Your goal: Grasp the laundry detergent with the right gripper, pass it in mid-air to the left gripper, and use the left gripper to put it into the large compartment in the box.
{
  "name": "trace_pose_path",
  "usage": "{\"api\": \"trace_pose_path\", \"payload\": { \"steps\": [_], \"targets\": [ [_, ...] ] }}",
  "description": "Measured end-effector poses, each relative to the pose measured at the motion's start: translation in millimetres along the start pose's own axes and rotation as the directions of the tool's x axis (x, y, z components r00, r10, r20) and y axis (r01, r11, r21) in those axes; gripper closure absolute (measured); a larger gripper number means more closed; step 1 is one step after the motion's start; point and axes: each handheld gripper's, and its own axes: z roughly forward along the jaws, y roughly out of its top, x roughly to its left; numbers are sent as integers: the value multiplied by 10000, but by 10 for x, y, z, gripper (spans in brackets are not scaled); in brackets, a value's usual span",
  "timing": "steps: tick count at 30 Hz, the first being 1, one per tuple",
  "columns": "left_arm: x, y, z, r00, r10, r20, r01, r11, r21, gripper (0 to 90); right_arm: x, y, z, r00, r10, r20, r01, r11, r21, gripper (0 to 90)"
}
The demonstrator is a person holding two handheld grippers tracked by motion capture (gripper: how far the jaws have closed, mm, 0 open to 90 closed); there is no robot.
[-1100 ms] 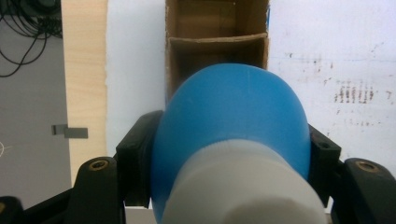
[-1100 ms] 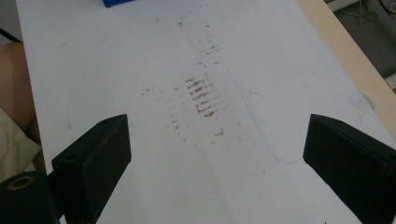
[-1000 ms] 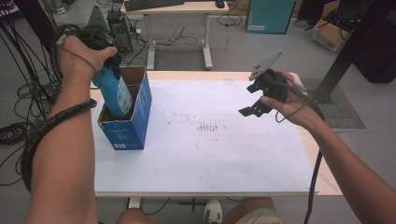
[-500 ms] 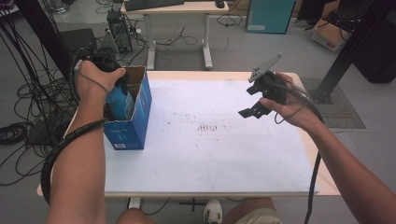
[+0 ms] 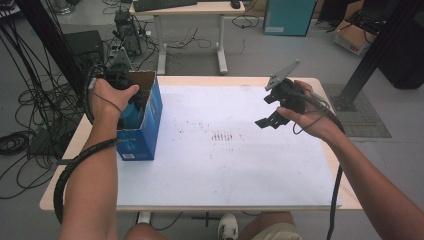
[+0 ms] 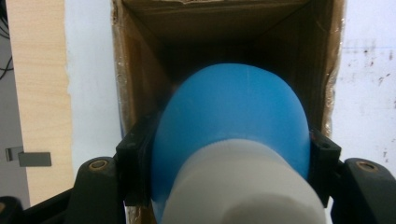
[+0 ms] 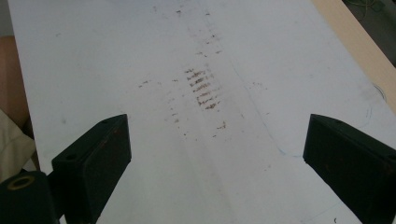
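A blue bottle (image 6: 231, 121) with a white cap is gripped between the jaws of the left gripper (image 5: 120, 80) and sits partly inside an open cardboard box (image 5: 150, 117) at nine o'clock on the counter (image 5: 225, 165). At three o'clock, the right gripper (image 5: 272, 117) is held above the counter, jaws wide with nothing between them.

Bottle (image 6: 231, 121) inside box (image 5: 150, 107), table's (image 5: 240, 170) left.
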Motion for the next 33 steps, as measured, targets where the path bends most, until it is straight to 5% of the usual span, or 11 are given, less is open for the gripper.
{"api": "trace_pose_path", "payload": {
  "steps": [15,33],
  "targets": [
    [-54,-6,245,9996,254,-142,-250,9994,242,362,-21,-47,38,10000,82,-26,-81,9999,132,77],
    [-30,-28,263,9998,202,-56,-202,9998,-61,359,-33,-56,23,10000,7,49,-9,9996,290,77]
  ]
}}
